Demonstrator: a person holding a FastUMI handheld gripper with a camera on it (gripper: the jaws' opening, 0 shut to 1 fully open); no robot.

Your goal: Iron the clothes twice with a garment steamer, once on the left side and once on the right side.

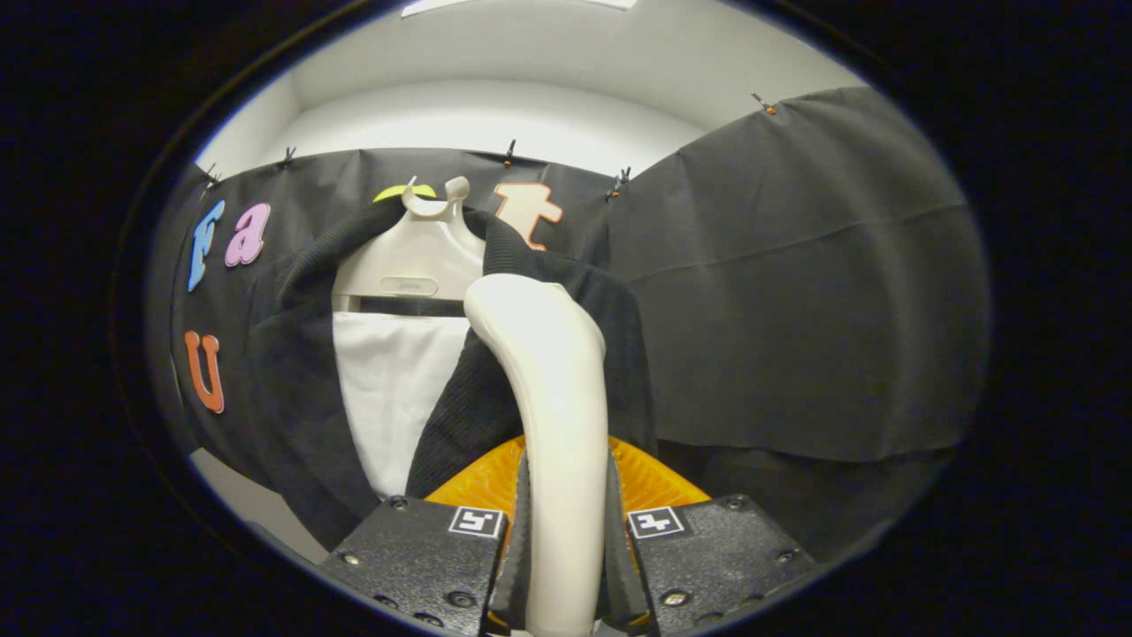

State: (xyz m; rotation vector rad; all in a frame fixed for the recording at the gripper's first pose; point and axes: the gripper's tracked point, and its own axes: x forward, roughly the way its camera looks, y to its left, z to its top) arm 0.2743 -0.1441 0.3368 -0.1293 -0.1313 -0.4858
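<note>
Jaws clamp steamer point(548, 389), hiding garment's point(292, 389) right half.

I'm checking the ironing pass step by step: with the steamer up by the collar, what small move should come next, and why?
Probably draw the steamer slowly down the dark jacket. The gripper is shut on the steamer's handle, and its head sits high beside the hanger, against the lapel next to the white shirt, so the fabric below looks unsteamed.

1 steamer point(544, 372), 1 jacket point(292, 398) (dark), 1 hanger point(416, 257).
</note>
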